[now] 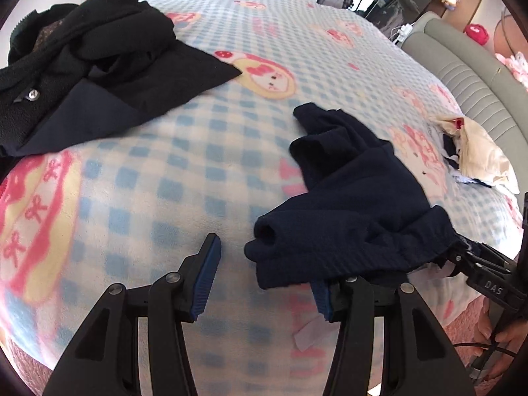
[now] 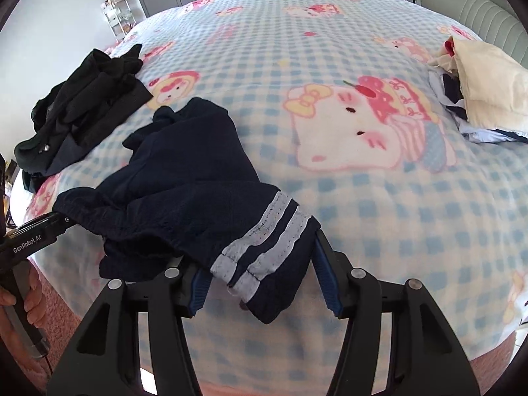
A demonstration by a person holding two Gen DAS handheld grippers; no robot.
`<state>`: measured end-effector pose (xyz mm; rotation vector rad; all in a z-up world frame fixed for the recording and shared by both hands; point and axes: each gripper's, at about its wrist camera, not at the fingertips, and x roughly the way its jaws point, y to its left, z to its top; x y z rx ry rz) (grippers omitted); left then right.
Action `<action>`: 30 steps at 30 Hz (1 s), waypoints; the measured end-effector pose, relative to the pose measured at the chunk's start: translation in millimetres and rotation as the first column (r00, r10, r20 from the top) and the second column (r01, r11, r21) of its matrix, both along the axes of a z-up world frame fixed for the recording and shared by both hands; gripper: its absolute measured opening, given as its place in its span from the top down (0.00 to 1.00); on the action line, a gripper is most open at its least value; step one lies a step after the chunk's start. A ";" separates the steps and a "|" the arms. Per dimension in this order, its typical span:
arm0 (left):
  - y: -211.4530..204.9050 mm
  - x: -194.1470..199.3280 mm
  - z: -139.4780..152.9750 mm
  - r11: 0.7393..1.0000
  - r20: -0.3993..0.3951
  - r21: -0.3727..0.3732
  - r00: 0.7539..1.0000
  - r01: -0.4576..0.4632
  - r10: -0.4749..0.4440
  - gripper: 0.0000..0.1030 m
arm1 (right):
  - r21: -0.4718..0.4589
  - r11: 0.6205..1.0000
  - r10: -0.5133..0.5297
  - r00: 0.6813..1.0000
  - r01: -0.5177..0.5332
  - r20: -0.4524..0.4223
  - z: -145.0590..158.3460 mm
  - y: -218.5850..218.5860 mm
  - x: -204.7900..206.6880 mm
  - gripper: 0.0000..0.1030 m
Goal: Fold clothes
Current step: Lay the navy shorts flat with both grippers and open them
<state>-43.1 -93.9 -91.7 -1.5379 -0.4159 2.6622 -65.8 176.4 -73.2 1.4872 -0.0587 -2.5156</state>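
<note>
The navy shorts (image 2: 184, 198) lie crumpled at the near edge of the bed (image 2: 363, 198), strung between the two grippers. The right gripper (image 2: 260, 283) stands about half open with the striped hem draped loosely between its pads, not pinched. The left gripper (image 1: 267, 283), also half open, has cloth over its right finger only (the rest lies off to its right). So the long axis runs hand to hand, with both equally near.
</note>
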 end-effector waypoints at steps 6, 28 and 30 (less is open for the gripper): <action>-17.9 -0.6 18.9 0.992 -0.109 -0.008 0.986 -0.125 0.124 0.51 | -0.075 0.997 -0.021 0.998 0.016 -0.064 18.0 3.8 1.1 0.38; 16.2 -67.9 290.8 0.993 -0.606 -0.047 0.787 0.106 -0.113 0.93 | -0.075 0.997 -0.045 0.863 0.008 -0.502 232.2 21.1 -62.9 0.90; 18.1 -56.7 296.3 0.992 -0.619 -0.034 0.776 0.123 -0.117 0.92 | -0.096 0.995 -0.073 0.825 0.023 -0.560 254.4 27.9 -47.1 0.90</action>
